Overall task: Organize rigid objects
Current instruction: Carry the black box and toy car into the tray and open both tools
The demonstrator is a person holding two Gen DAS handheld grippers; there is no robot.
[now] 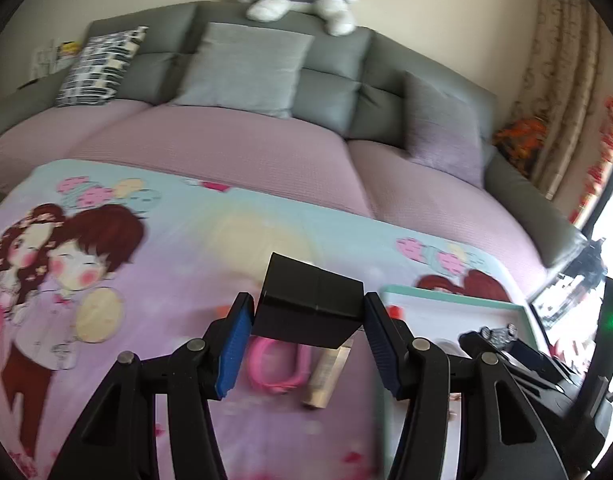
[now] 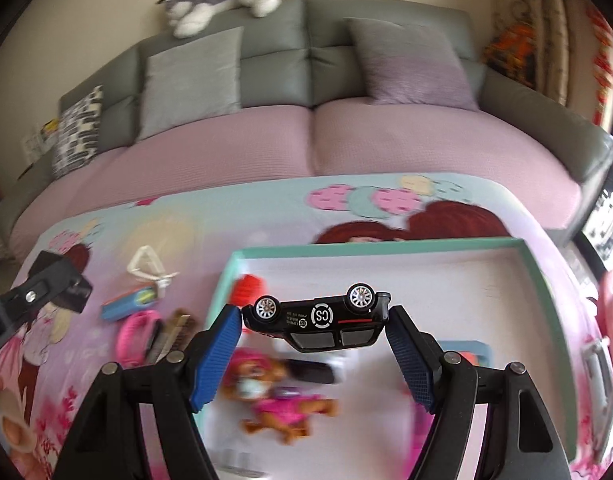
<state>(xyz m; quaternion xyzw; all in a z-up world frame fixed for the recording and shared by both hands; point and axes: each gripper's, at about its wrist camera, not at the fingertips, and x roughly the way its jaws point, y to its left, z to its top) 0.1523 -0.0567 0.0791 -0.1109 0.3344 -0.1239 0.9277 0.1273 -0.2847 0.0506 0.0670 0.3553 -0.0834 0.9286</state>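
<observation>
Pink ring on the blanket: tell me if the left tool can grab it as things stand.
Probably not yet. The left tool is shut on a black box, so its jaws are full, though the pink ring lies just below with nothing covering it.

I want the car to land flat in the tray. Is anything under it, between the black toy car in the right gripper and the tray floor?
Yes. Below the toy car held in the right gripper, a plush figure in pink and a dark object lie on the tray floor. The floor farther back looks bare.
</observation>
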